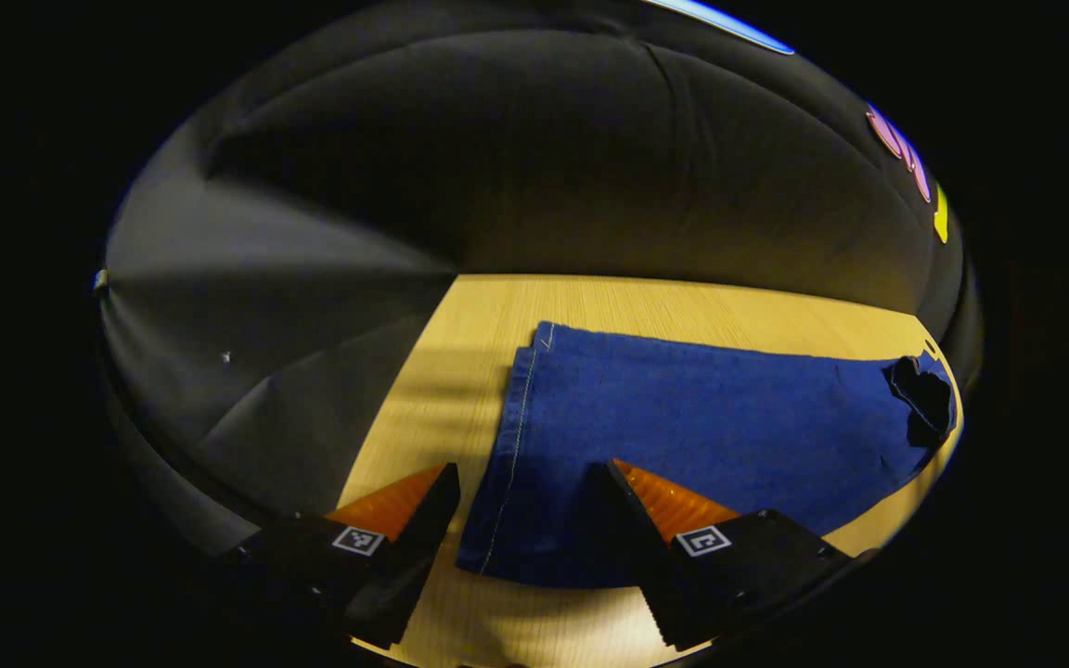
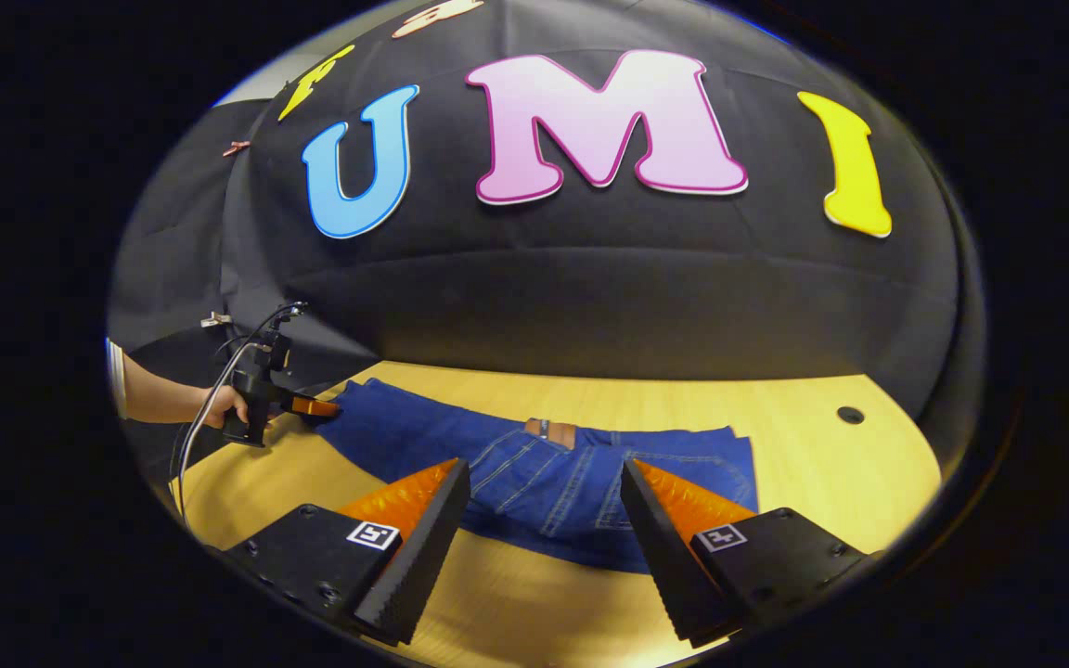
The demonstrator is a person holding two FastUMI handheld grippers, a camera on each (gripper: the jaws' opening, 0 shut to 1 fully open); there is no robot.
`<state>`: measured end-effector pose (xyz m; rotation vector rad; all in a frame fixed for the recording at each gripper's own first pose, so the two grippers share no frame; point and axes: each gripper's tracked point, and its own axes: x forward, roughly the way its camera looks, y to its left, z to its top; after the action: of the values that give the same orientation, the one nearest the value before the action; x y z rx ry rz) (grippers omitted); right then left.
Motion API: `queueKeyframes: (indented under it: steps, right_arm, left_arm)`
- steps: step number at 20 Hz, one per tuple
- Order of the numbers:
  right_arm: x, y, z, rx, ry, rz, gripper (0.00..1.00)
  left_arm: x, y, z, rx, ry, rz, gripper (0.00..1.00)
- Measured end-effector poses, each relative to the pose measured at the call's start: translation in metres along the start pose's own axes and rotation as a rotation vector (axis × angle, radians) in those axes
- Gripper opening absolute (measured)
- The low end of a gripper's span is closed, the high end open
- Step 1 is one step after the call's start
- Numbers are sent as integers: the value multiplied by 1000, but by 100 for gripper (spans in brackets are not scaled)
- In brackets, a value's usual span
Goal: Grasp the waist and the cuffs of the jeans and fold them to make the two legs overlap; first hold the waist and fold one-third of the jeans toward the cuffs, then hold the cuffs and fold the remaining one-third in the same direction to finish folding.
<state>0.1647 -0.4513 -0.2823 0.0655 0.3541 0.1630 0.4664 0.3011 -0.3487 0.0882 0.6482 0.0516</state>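
Blue jeans (image 1: 701, 427) lie flat on the wooden table (image 1: 460, 334). In the left gripper view the stitched cuff hem (image 1: 514, 436) shows two stacked layers. My left gripper (image 1: 525, 506) is open just above the table, and the hem's near corner lies between its fingers. In the right gripper view the jeans (image 2: 553, 482) show pocket seams and a brown waist patch (image 2: 550, 431). My right gripper (image 2: 544, 510) hangs open in front of that end, touching nothing. Farther off, a hand (image 2: 219, 405) holds the left gripper (image 2: 326, 406) at the cuff end.
Black cloth walls close off the table on the far and left sides. A small round hole (image 2: 850, 415) sits in the tabletop to the right of the jeans. A dark shape (image 1: 920, 399) lies at the jeans' far end; I cannot tell what it is.
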Motion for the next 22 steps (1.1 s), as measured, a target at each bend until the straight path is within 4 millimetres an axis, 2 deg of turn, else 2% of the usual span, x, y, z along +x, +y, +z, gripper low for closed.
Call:
queueKeyframes:
  steps: [2, 5, 7, 8, 11, 14, 15, 19, 21, 22]
  right_arm:
    - [1, -7, -2, 12, 5, -13, 99]
    - [2, -15, -17, 58, 55, -28, 100]
    - [0, -15, -25, 100, 91, -23, 99]
    - [-2, -12, -28, 123, 105, -8, 99]
    - [-7, -27, -21, 125, 78, -44, 99]
    - [-10, -44, -24, 116, 82, -82, 99]
    - [-11, -50, -24, 115, 81, -94, 99]
    - [-27, -78, -26, 79, 95, -142, 99]
    - [-42, -94, -29, 60, 106, -166, 99]
    - [-49, -103, -29, 51, 104, -181, 99]
  left_arm:
    - [0, 0, -1, -15, 10, -14, 98]
    - [0, -4, -3, -1, 30, -18, 95]
    - [0, -10, -6, -21, 20, -22, 81]
    - [-2, -14, -6, -24, 22, -44, 78]
    - [-12, -34, -13, -44, 45, -107, 29]
    - [-22, -55, -19, -37, 43, -150, 16]
    - [-23, -55, -20, -46, 26, -137, 10]
    - [-35, -53, -23, -76, 10, -55, 6]
    - [-51, -66, -9, -52, 18, -41, 6]
    - [-60, -73, 4, -29, -5, -40, 6]
